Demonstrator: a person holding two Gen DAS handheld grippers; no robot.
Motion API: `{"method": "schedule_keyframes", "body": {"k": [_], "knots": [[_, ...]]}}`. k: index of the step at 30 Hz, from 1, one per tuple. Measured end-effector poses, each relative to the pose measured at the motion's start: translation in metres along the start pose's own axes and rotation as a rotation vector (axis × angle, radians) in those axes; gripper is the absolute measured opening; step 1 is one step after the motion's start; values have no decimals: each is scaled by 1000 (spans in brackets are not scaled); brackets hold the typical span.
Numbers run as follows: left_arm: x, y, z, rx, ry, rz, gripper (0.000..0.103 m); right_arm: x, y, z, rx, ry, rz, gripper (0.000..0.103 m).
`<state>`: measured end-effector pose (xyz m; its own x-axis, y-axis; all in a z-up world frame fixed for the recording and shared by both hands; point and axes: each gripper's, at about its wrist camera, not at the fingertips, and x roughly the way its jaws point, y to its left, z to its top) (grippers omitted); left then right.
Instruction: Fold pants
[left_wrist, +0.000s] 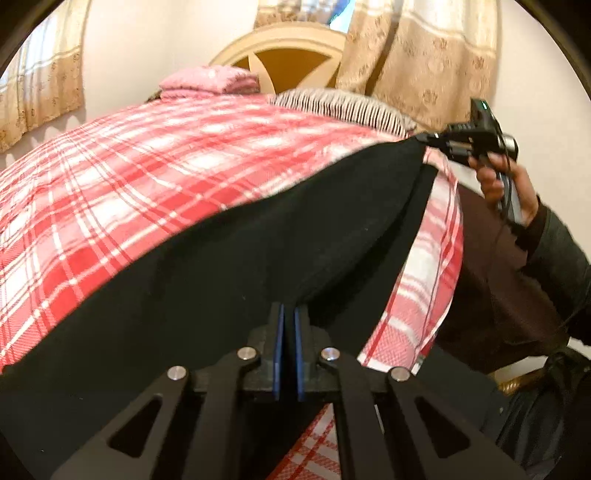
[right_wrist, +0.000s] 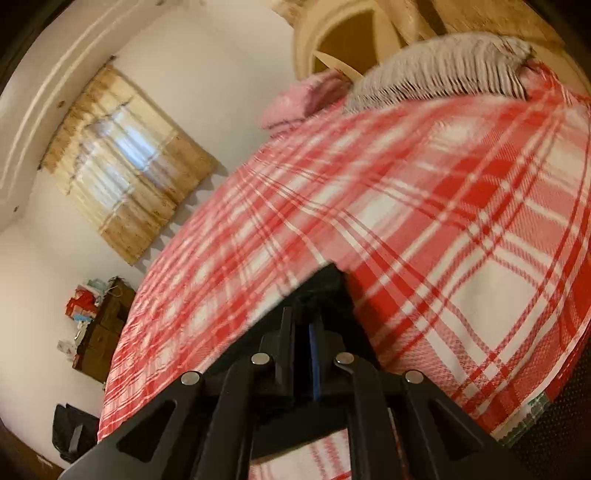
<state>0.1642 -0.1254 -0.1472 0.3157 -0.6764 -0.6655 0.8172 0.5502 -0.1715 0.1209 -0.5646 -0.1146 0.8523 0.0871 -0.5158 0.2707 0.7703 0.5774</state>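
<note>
On the left of the room a curtained window (right_wrist: 125, 162) hung on the white wall, with a dark wooden cabinet (right_wrist: 103, 325) cluttered on top below it and a black bag (right_wrist: 72, 432) on the floor. The bed (left_wrist: 147, 177), under a red-and-white plaid cover, filled the middle, with a folded pink blanket (left_wrist: 210, 83) and a striped grey pillow (left_wrist: 340, 103) against the cream headboard (left_wrist: 280, 48); beige curtains (left_wrist: 417, 48) hung behind. The black pants (left_wrist: 258, 251) stretched in a taut band over the near part of the bed, from the lower left up to the right edge. The left gripper (left_wrist: 289, 325) sat low at the near edge, its blue-padded jaws drawn almost together with the black cloth pinched between them. At the far right, the right gripper (left_wrist: 430, 138) was held off the bed's side in the person's hand (left_wrist: 506, 184), dark-sleeved forearm angled down, its tip clamped on the pants' corner; its own view showed the jaws nearly closed on a peak of black fabric (right_wrist: 321, 291), tilted across the plaid.
</note>
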Motion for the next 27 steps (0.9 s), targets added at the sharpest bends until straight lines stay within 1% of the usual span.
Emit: {"method": "schedule_keyframes", "body": {"k": [2,4,7,8,9,10,14,19,22,24,26,27], "knots": [[-5,3,0,-10,-14,-4,6,-12,5,-6,-31,-12,0,6],[-6,5,-3,-20,-18,-34,6,-17,1,-16,-43,2,-15,6],[-1,0,-11,-11,5,-55,6,-10,-27,-28,19,39,-66,6],[1,-4,-15,-3,12,-61,6,-8,-34,-29,43,48,-60,6],[3,-8,-18,5,20,-67,6,-8,-41,-31,67,44,-27,6],[3,-11,-19,11,23,-66,6,-9,-41,-31,69,38,-19,6],[5,-21,-23,62,41,-41,6,-9,-35,-29,31,28,-46,6],[7,-27,-30,80,59,-66,6,-10,-38,-30,45,24,-47,6],[10,-32,-34,106,75,-52,6,-11,-38,-30,36,26,-59,6],[7,-31,-34,96,61,-52,6,-10,-33,-28,15,28,-84,6],[0,-28,-31,75,36,-37,6,-13,-17,-29,-63,27,-135,7],[-4,-27,-30,69,24,-30,6,-14,-11,-30,-88,26,-161,14]]}}
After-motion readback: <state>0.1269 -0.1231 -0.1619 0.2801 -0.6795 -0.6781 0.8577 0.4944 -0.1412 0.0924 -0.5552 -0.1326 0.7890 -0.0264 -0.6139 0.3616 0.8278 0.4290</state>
